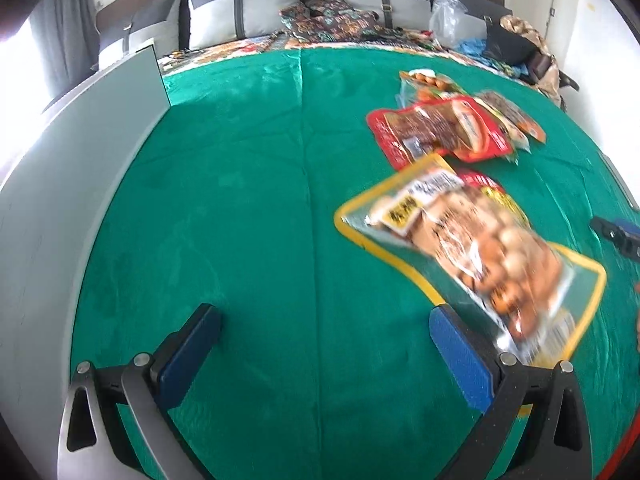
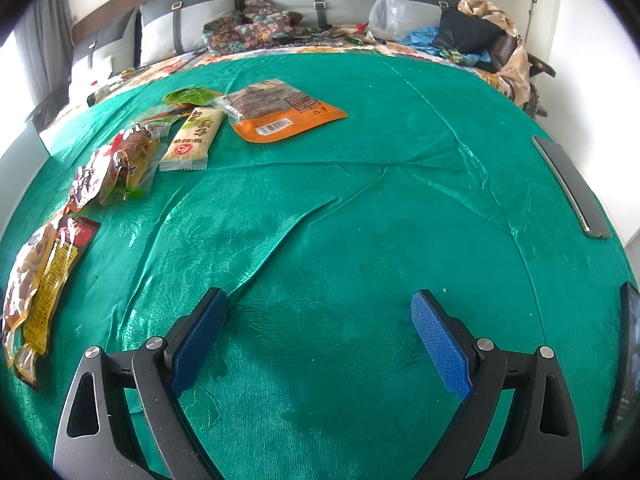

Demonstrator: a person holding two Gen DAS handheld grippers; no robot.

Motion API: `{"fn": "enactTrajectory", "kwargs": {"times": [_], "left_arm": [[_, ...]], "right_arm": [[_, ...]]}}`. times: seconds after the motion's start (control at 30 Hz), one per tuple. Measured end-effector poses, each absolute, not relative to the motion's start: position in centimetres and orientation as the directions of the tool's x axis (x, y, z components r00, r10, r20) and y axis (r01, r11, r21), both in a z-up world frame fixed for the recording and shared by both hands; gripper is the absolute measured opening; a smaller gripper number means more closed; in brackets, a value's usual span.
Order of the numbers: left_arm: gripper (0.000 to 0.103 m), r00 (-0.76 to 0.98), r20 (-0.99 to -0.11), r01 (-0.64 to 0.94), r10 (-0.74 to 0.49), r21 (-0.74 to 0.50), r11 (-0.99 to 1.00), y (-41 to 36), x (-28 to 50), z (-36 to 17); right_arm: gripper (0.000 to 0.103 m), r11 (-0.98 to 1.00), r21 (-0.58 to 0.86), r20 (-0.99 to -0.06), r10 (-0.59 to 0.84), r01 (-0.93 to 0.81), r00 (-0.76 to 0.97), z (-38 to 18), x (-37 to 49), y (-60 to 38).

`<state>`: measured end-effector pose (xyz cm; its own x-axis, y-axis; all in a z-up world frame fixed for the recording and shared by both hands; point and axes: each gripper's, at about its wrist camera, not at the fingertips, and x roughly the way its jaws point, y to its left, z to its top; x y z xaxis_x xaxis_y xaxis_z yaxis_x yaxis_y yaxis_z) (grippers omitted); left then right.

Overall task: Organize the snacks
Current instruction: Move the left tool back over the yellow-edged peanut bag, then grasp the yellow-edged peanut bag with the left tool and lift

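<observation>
A green cloth (image 2: 360, 208) is spread over the bed, and snack packs (image 2: 132, 148) are scattered on its left side, unsorted. Both jaws are spread wide, nothing held; sorting looks barely begun

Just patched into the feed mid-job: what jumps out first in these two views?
The bright green cloth fills both views. Snack packets are scattered across it: a large yellow-edged packet lies just past the open left gripper, with a red packet beyond it. From the open right gripper, an orange packet lies ahead to the left, and nothing sits between the fingers.
</observation>
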<state>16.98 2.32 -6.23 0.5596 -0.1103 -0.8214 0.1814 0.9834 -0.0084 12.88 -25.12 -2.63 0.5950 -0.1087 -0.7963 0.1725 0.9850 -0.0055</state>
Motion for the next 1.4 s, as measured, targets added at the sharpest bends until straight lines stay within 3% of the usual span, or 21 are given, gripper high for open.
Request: {"fn": "enactTrajectory", "kwargs": {"times": [1.4], "left_arm": [[0.103, 0.579, -0.809, 0.162, -0.102, -0.009, 0.987, 2.72, 17.91, -6.20]], "right_arm": [[0.095, 0.985, 0.001, -0.797, -0.102, 0.170, 0.595, -2.67, 12.99, -25.12]]}}
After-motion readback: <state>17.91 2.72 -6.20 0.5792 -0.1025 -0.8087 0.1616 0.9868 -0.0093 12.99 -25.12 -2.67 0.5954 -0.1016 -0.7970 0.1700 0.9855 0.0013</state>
